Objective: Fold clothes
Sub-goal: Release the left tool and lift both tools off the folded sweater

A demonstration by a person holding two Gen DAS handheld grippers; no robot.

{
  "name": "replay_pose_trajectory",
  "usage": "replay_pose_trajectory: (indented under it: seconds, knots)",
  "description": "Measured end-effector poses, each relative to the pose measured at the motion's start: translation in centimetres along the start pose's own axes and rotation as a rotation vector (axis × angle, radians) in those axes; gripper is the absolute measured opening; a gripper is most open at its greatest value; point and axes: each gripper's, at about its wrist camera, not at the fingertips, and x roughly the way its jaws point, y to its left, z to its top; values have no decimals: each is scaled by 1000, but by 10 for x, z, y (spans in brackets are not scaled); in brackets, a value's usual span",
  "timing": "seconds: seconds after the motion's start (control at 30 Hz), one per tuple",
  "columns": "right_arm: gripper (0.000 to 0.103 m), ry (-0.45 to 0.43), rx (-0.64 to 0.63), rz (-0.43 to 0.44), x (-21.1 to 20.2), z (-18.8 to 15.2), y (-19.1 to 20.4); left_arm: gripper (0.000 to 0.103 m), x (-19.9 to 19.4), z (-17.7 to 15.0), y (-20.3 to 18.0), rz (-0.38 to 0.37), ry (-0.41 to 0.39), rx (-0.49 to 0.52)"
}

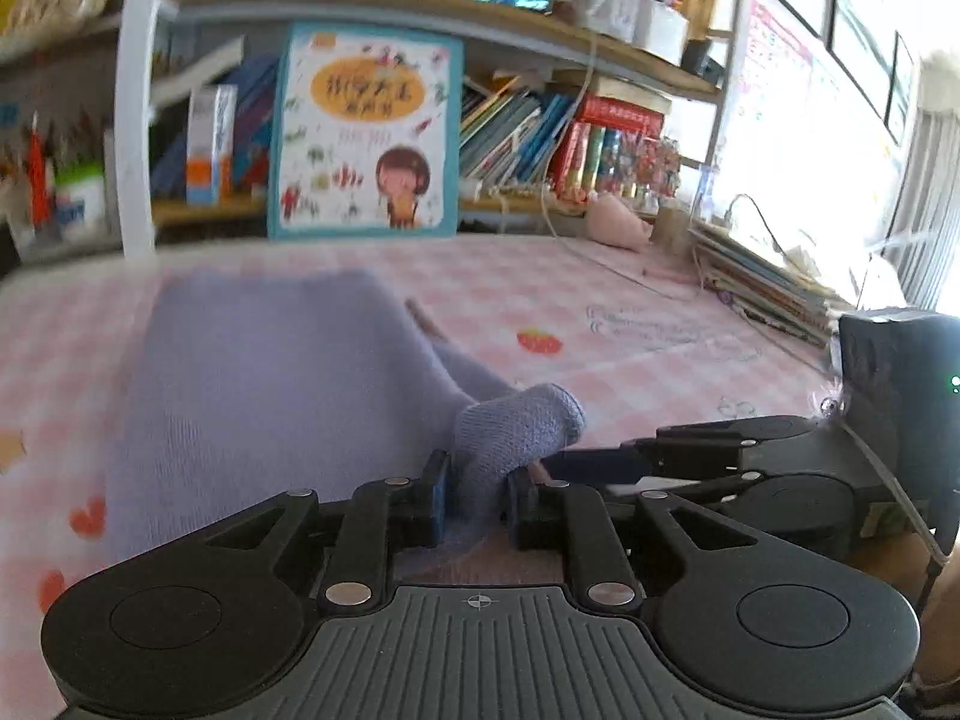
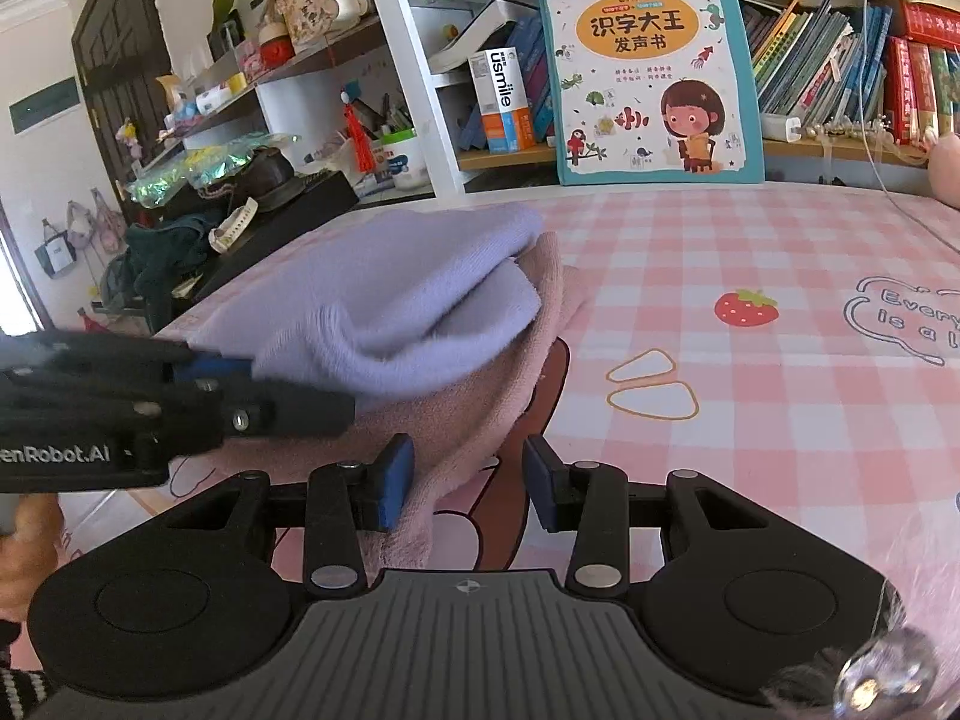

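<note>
At frame centre, the left gripper (image 1: 474, 495) pinches a lavender knit garment (image 1: 270, 384); the right gripper (image 2: 468, 483) gapes half-wide, a pink towel (image 2: 456, 420) edge beside one pad, unpressed.

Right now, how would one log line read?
left tongs: gripping lilac cloth | right tongs: open, at pink cloth edge | table: checked cover

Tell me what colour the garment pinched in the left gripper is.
Lavender purple knit, lying over a pink towel; the right wrist view shows it best.
</note>
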Motion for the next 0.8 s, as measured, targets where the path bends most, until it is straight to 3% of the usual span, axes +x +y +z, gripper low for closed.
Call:
replay_pose_trajectory:
  seconds: [0.13,0.23,0.3,0.37,0.43,0.5,0.7,0.8]
  knots:
    - [38,-1,6,4,0,0,-1,19,0,0,3,-22,0,-27]
    - [38,-1,10,7,-1,0,-1,42,-6,1,3,-63,-18,-41]
    - [39,-1,8,6,0,0,-1,70,-16,3,1,-113,-61,-48]
    - [39,0,6,4,0,0,0,74,-31,3,-2,-134,-122,-21]
    - [39,0,3,2,0,0,0,77,-45,2,-4,-107,-175,26]
    - [39,0,-1,0,0,-1,0,88,-56,3,-1,-54,-212,72]
    - [39,1,-5,-2,1,-1,1,89,-58,5,30,92,-235,59]
    - [41,9,-9,-22,0,0,3,89,-51,1,42,129,-215,41]
